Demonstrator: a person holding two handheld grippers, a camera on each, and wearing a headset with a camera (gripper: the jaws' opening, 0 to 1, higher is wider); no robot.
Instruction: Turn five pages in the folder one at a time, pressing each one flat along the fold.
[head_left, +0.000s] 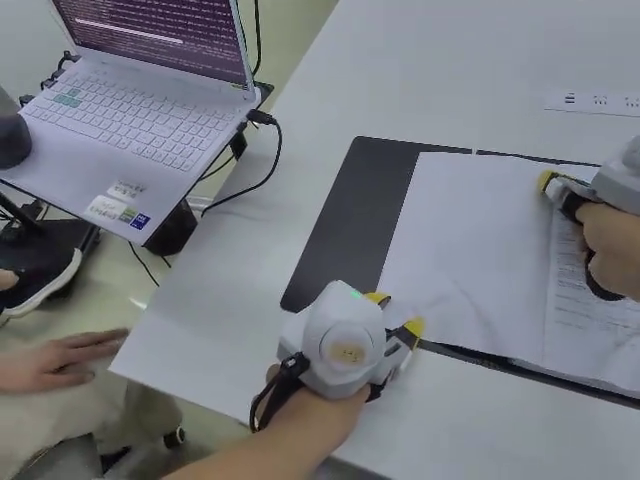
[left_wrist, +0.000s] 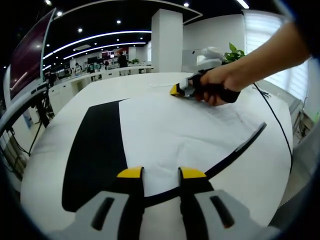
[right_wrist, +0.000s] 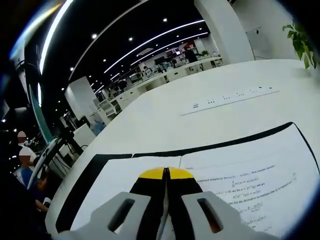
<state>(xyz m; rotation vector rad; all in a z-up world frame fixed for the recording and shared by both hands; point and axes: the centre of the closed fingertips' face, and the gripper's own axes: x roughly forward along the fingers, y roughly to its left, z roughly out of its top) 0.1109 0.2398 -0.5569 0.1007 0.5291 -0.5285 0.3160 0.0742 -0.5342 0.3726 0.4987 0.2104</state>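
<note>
Black folder (head_left: 345, 215): lay open on my desk (head_left: 420, 70), white page (head_left: 470, 240) on top.
Left tongs (head_left: 395, 312): released, at the page's 7 o'clock.
Right tongs (head_left: 552, 188): clenched, at its 2 o'clock.

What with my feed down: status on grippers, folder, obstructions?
Left gripper open at near edge of folder. Right gripper shut at fold. Page lies on its left half. Nothing blocking.

White laptop (head_left: 130, 110) — open, screen lit, cable (head_left: 262, 118) plugged into its side. Power strip (head_left: 598, 100) — white, lying on the white table (head_left: 450, 70).
</note>
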